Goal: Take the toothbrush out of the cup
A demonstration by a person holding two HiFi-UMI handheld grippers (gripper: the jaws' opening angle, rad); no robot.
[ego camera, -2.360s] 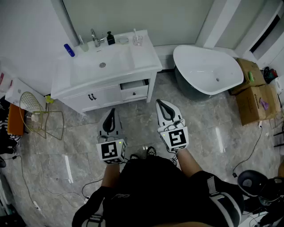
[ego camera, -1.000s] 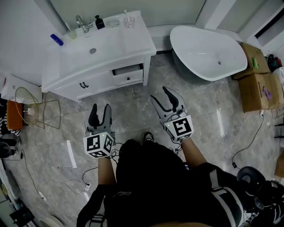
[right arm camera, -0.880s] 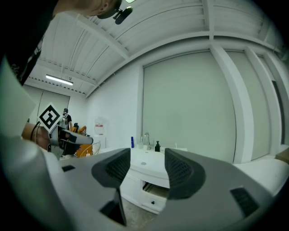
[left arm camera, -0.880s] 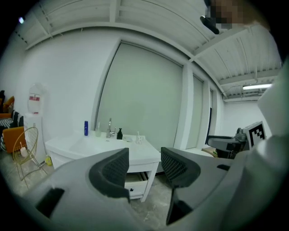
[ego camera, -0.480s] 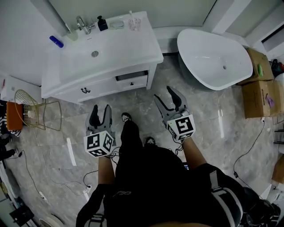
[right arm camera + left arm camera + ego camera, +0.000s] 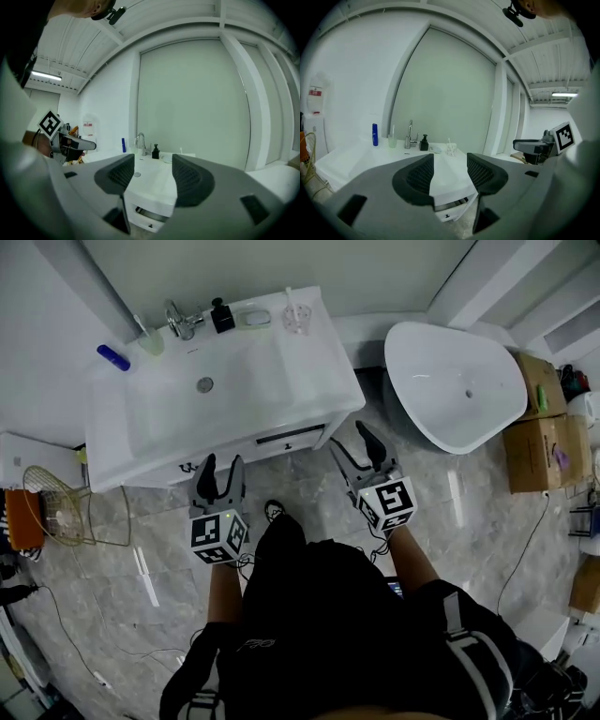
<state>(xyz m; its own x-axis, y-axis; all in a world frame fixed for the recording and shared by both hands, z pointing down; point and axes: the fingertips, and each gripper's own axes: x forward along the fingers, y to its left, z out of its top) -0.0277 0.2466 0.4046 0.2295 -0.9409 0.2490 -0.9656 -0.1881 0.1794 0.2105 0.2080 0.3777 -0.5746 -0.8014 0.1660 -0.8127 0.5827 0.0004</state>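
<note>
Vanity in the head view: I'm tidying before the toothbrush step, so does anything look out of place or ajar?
Yes: the drawer at the right of the vanity's front stands slightly pulled out, a dark gap showing above its front. Nothing on top looks spilled or tipped.

Bathroom, washbasin [image 6: 286,381], tap [image 6: 178,321], freestanding bathtub [image 6: 422,345]

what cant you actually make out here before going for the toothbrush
- Toothbrush in the clear cup: too small in the head view and both gripper views to tell its bristle end or lean.
- Green cup: the thin stick in it is too small to name, head view.
- Drawer: ajar, but its inside is hidden under the countertop edge, head view.
</note>
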